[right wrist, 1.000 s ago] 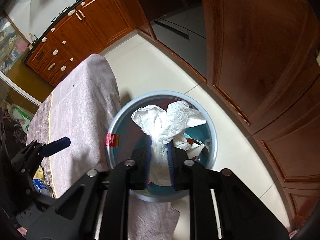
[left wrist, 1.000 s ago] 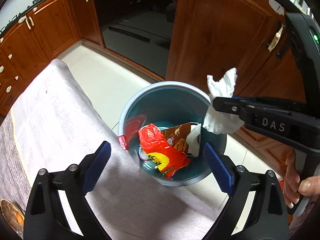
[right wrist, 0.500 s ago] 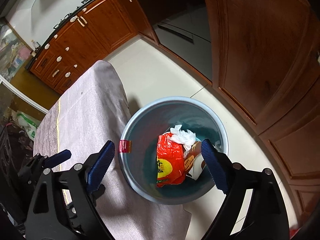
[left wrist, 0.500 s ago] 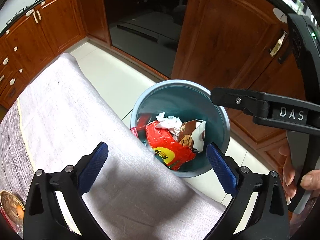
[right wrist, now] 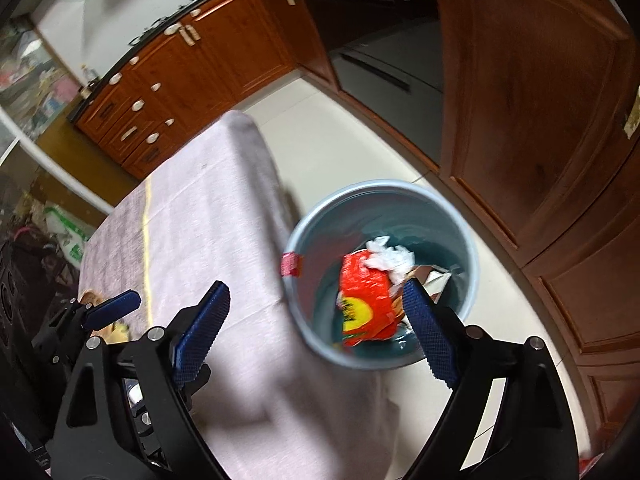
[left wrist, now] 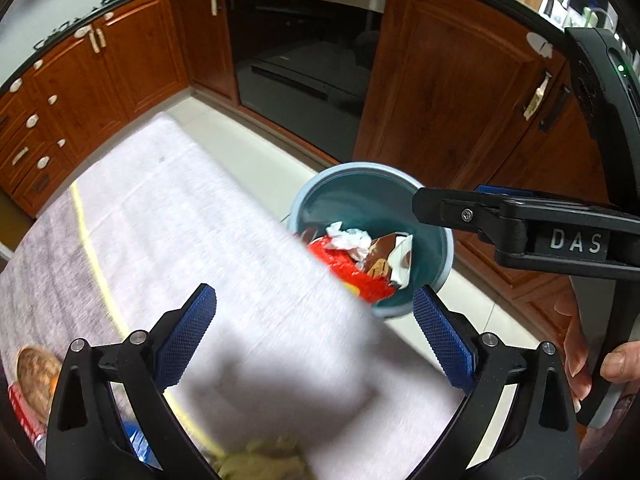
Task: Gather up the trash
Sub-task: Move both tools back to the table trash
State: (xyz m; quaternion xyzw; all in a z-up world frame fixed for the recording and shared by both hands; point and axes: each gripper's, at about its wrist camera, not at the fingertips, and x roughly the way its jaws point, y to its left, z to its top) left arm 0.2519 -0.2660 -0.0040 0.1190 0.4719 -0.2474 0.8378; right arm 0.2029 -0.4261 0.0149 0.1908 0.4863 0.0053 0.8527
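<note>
**Tissue dropped, bin drifts right**

A second ago the right gripper (right wrist: pixel 316 328) pinched a white tissue (right wrist: pixel 390 258); its jaws have just been opening and now stand wide apart with nothing between them. The tissue lies crumpled in the blue bin (right wrist: pixel 472 248), centre right of the frame, atop a red wrapper (right wrist: pixel 366 292). The left gripper (left wrist: pixel 314 330) is likewise spread and empty above the grey tablecloth (left wrist: pixel 180 220), lower centre.

Home kitchen: wooden cabinets (left wrist: pixel 120 64), built-in oven (left wrist: pixel 304 52), tiled floor (right wrist: pixel 340 136), cloth-covered table (left wrist: pixel 200 240).
</note>
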